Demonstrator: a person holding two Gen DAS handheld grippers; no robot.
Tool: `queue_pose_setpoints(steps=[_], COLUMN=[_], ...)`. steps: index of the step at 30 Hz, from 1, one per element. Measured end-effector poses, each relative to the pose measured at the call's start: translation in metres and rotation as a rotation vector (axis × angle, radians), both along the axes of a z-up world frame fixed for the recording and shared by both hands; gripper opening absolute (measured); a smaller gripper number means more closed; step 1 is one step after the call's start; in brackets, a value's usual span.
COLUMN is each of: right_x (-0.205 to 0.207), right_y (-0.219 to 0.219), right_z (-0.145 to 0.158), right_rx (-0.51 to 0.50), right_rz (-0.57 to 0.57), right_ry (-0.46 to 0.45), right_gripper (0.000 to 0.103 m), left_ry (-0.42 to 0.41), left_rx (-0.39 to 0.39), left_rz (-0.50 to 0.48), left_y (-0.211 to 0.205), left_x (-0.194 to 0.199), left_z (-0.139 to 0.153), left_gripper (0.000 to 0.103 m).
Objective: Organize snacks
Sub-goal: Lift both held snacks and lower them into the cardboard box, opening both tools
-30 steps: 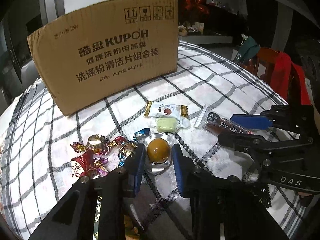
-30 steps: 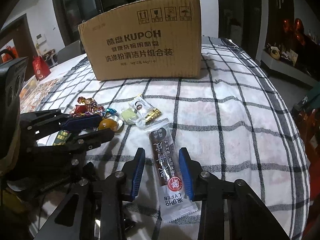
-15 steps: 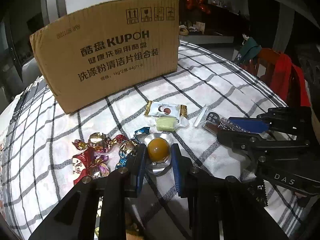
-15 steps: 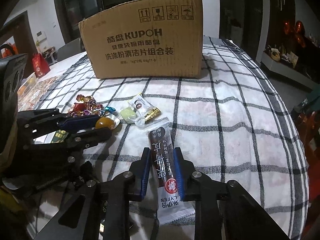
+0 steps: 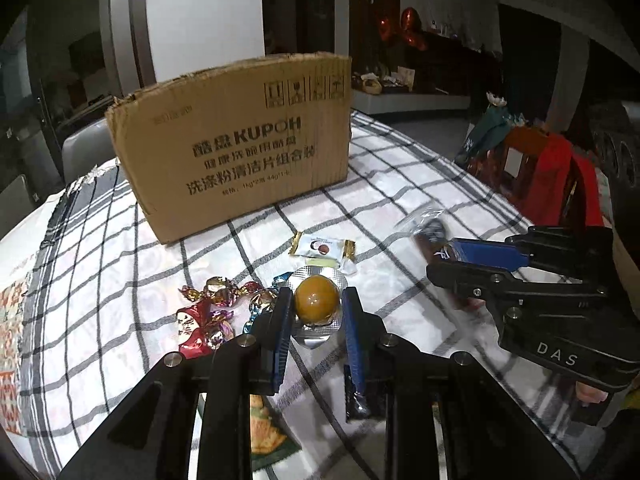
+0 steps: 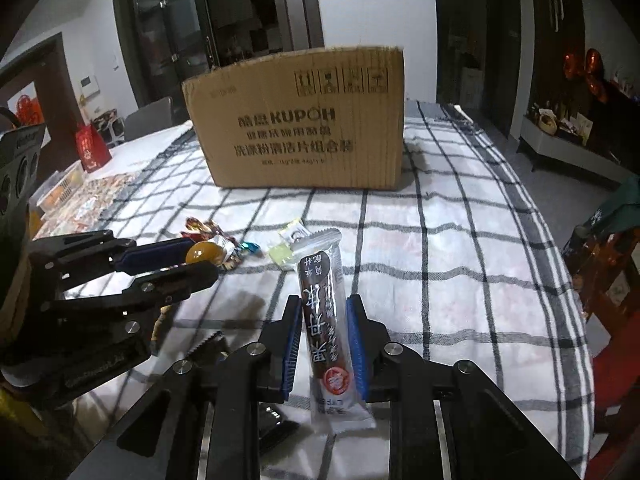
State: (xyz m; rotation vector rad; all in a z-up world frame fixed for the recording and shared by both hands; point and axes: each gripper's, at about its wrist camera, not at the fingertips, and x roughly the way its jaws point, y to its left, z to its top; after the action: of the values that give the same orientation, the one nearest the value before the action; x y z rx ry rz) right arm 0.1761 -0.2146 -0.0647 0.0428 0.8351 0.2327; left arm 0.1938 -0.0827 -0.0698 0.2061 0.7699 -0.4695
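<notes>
- The table (image 6: 460, 240) wears a white cloth with a dark check and carries everything below.
- A big cardboard box (image 6: 304, 128) stands upright at the far side, printed face toward the cameras; in the left wrist view it (image 5: 236, 152) sits well behind the sweets.
- The left claw (image 5: 316, 312) is clamped on an amber ball in a silver blister pack (image 5: 316, 304), a blue pad pressed to each side. In the right wrist view the same claw (image 6: 196, 258) reaches in from the left with the ball (image 6: 204, 254) between its tips, clear of the cloth.
- The right claw (image 6: 326, 340) has just closed and now pinches a long dark snack bar in a clear wrapper (image 6: 324, 304). The bar stands nearly upright between the pads, its lower end hanging below them. From the left wrist view this claw (image 5: 472, 260) is seen side-on at the right, the bar's tip a blur beyond it.
- A heap of foil-wrapped candies (image 5: 208, 312), red, gold and blue, lies on the cloth just left of the left claw.
- A small white packet with gold ends (image 5: 322, 246) lies between the box and the ball, a pale green sweet (image 6: 280, 256) touching it.
</notes>
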Motion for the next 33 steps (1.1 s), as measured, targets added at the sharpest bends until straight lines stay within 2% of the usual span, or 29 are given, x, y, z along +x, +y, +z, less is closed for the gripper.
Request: queue_pose_setpoints(steps=[6,18,25,33], right_x=[-0.014,-0.031,-0.023,0.011], right_y=[0.001,0.003,0.005,0.01], right_z=[0.021,0.058,0.074,0.106], right_rx=[-0.004,0.027,0.05,0.088], right_rz=[-0.002,0.0,0.002,0.006], right_ry=[-0.052,-0.127,-0.156,-0.211], right_gripper=[0.018,0.018,0.018,0.018], left_ry=[-0.018,-0.054,-0.109,-0.173], left_rx=[-0.021,-0.073,-0.069,-0.066], left_rz=[0.01,0.039,0.055,0.073], left_y=[0.001,0.009,0.014,0.022], left_x=[-0.015,-0.035,-0.026,0.003], left_z=[0.016,0.051,0.076,0.111], left_gripper=[0.025,0.025,0.025,0.025])
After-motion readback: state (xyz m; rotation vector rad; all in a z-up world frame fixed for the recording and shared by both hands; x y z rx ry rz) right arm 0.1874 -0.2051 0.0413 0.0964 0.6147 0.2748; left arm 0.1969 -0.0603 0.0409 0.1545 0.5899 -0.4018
